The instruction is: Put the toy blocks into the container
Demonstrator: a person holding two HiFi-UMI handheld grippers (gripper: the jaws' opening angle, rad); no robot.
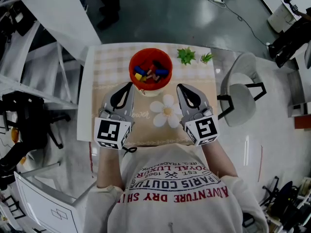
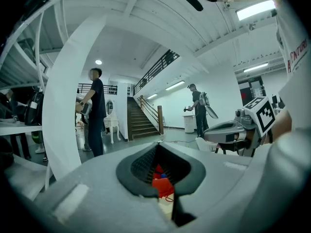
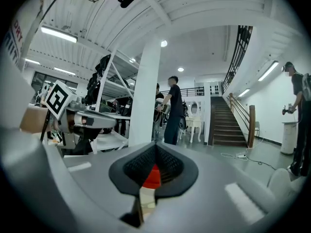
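Observation:
A red round container (image 1: 150,69) stands at the far middle of the small table (image 1: 104,64), and several coloured toy blocks (image 1: 149,72) lie inside it. My left gripper (image 1: 130,85) rests just left of and nearer than the container, jaws shut with nothing between them. My right gripper (image 1: 180,86) sits to the container's right, also shut and empty. Through the narrow slit of the left jaws the red container (image 2: 160,182) with blocks shows; the right gripper view shows a sliver of the red container (image 3: 152,176).
Two small green plants (image 1: 186,55) stand at the table's far right. A white flower print (image 1: 166,110) lies on the mat between the grippers. A white chair (image 1: 240,93) stands right of the table, white shelving at left. People stand in the room beyond.

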